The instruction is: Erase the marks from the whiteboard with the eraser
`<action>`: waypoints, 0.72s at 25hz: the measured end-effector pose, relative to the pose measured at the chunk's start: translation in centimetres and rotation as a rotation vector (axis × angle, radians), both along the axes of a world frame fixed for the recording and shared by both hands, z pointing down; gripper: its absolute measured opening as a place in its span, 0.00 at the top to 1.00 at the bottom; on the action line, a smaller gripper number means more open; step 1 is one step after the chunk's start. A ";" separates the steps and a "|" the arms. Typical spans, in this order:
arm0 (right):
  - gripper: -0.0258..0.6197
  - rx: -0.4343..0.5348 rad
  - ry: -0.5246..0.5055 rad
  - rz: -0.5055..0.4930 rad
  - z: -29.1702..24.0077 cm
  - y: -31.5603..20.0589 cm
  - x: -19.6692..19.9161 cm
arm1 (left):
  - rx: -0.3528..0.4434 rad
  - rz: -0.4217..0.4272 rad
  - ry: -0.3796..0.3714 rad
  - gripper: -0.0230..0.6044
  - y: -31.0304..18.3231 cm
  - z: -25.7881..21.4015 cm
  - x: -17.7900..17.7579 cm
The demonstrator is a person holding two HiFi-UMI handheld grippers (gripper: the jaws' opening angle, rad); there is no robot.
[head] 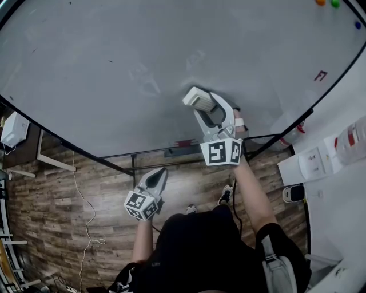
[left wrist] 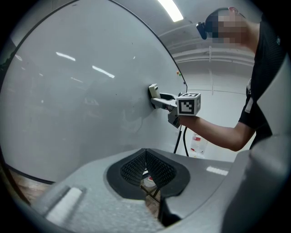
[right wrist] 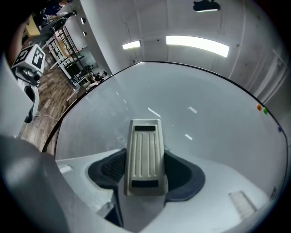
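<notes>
A large whiteboard [head: 143,51] fills the upper head view, with faint smudged traces [head: 150,86] near its middle and a small red mark [head: 320,75] at the right. My right gripper [head: 201,106] is shut on a pale grey ribbed eraser [head: 197,98], pressed flat against the board's lower middle. In the right gripper view the eraser [right wrist: 144,157] sits lengthwise between the dark pads. My left gripper [head: 155,178] hangs lower, below the board's edge, shut with nothing in it. The left gripper view shows its pads [left wrist: 157,168] touching and the eraser [left wrist: 153,93] on the board.
Coloured magnets [head: 327,3] sit at the board's top right corner. The board stand's dark frame [head: 171,152] runs under it over a wood floor [head: 68,229]. A white table edge with a bottle [head: 350,140] is at the right.
</notes>
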State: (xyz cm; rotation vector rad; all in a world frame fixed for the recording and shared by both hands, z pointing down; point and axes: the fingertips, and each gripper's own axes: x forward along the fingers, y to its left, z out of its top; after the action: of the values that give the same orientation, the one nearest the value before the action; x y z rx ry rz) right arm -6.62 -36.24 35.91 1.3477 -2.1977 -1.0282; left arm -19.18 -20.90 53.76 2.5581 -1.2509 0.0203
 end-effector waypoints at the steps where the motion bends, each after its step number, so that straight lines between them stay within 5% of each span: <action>1: 0.57 -0.005 0.013 -0.006 0.5 0.1 -0.3 | -0.001 -0.001 0.000 0.95 0.0 0.0 0.0; 8: 0.57 0.006 0.069 -0.007 1.2 0.1 -0.4 | -0.006 0.008 0.001 0.95 -0.1 0.2 0.4; 18: 0.57 0.084 -0.027 0.060 -4.5 -0.4 3.8 | -0.002 0.014 -0.002 0.95 -0.2 0.0 0.7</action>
State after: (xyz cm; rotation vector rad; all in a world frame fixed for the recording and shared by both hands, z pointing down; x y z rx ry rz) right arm -2.83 -36.64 31.38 1.4627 -2.1408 -1.0969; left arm -18.45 -21.05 53.76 2.5654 -1.2333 0.0268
